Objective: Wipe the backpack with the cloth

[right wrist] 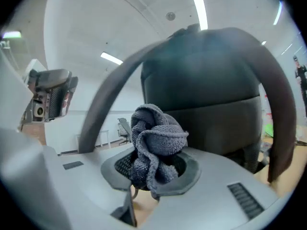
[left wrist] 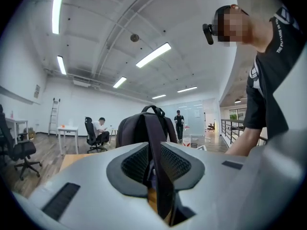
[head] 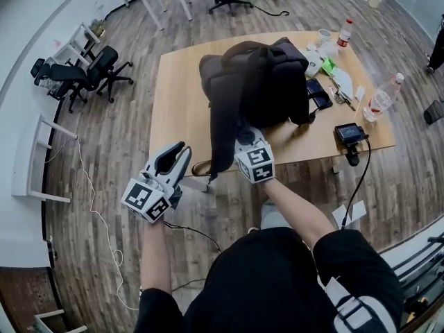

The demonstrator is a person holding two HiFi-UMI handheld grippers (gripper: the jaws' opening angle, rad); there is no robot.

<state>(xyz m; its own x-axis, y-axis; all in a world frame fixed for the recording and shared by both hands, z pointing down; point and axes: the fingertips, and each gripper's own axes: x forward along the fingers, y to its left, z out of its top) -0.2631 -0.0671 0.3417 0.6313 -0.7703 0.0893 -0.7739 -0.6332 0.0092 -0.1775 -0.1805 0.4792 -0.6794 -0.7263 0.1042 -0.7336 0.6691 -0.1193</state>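
Cloth (right wrist: 156, 147) in right claw (right wrist: 151, 174), strap (left wrist: 154, 143) in left claw (left wrist: 157, 178); sleeve print (left wrist: 282, 28) illegible.

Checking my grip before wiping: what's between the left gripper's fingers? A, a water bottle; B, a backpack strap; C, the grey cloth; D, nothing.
B: a dark backpack strap runs between the fingers of the left gripper; the cloth sits in the right gripper.

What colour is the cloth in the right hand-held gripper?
Grey, the cloth is bunched up; it shows best in the right gripper view.
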